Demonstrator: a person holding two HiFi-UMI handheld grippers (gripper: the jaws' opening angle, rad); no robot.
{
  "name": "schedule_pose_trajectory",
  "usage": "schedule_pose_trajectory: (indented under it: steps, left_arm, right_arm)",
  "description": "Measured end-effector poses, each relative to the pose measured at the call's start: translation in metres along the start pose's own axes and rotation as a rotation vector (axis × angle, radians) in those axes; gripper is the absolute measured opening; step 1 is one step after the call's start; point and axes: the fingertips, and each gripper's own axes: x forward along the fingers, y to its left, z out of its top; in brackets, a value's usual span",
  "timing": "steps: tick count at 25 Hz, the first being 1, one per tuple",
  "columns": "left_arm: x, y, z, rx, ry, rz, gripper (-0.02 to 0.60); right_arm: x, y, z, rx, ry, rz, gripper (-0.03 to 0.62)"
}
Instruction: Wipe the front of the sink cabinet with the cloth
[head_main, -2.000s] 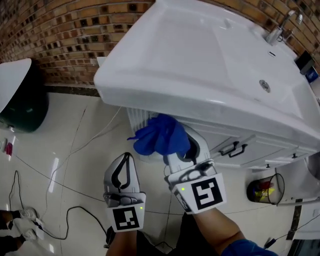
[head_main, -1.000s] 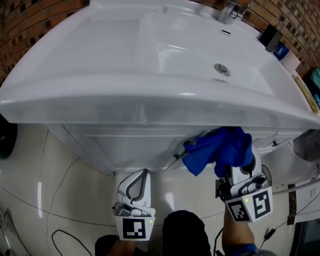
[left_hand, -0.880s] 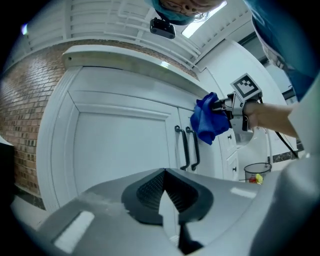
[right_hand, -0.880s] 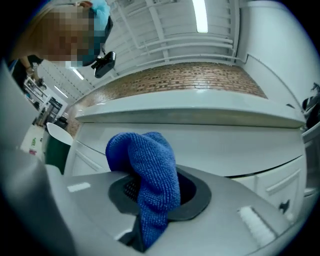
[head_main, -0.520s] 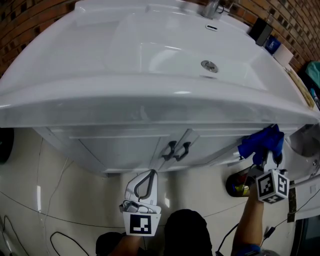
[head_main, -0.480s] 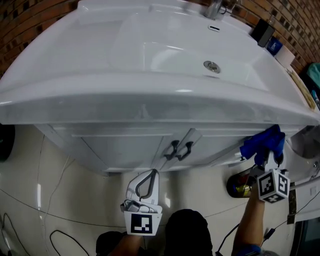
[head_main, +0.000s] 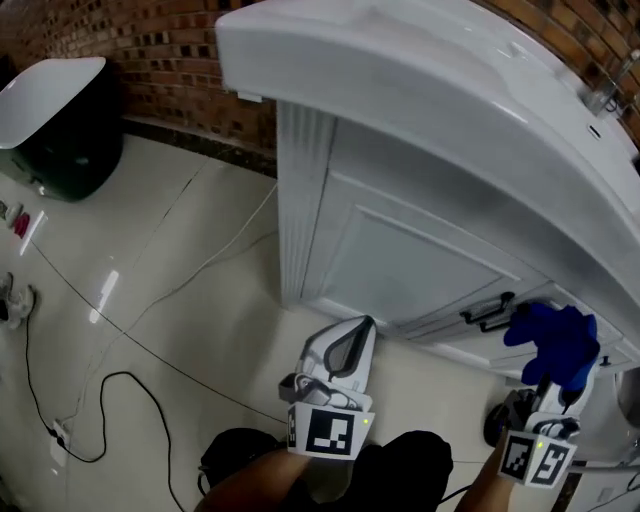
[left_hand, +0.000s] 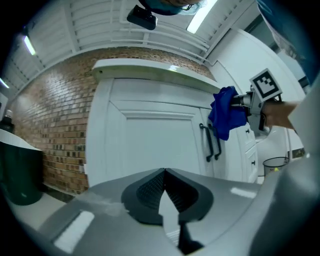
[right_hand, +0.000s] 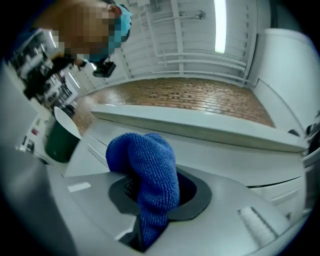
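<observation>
**Scene holdings, left to right**

1. Dark green tub with a white top (head_main: 55, 125): standing on the tiled floor against the brick wall (head_main: 150, 45), well apart from the work.
2. Black cable (head_main: 95, 385): trailing across the floor tiles.
3. Sink cabinet (head_main: 400, 255): white, with a fluted corner post at its left, a panelled door at centre and a pair of dark door handles (head_main: 487, 310) further right. The white basin top (head_main: 420, 85) is overhanging it.
4. Left gripper (left_hand: 164, 186): hanging low in front of the panelled door, clear of it. Its jaws are meeting tip to tip with nothing between them, so it is taking no part in the wiping.
5. Blue cloth (head_main: 553, 340): bunched, rising out of the right gripper, just right of the handles and close to the cabinet front. No view is showing whether it is touching the front.
6. Right gripper (head_main: 556, 388): clamping the cloth, with knitted folds filling the gap between its jaws.

**Progress, as judged:** the cloth is being carried at the right part of the front, so wiping appears to be under way there. No streak or damp mark is showing anywhere, so what is done cannot be told. The wide panelled door and the corner post are probably remaining.
</observation>
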Motion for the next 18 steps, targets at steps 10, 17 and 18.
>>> schedule_pose_trajectory:
  steps: [10,17,18]
  left_arm:
    - [-0.070,0.160,-0.002,0.058,0.011,0.238,0.005]
    - [-0.107,0.208,-0.008,0.053,0.014,0.286,0.005]
    - [-0.111,0.211,-0.011,0.042,0.024,0.294,0.005]
  right_arm:
    - [0.062,0.284,0.036,0.175,-0.091,0.546,0.067]
    - [0.104,0.360,0.080,-0.092,-0.202,0.513,0.067]
    - [0.110,0.359,0.078,-0.123,-0.195,0.476,0.067]
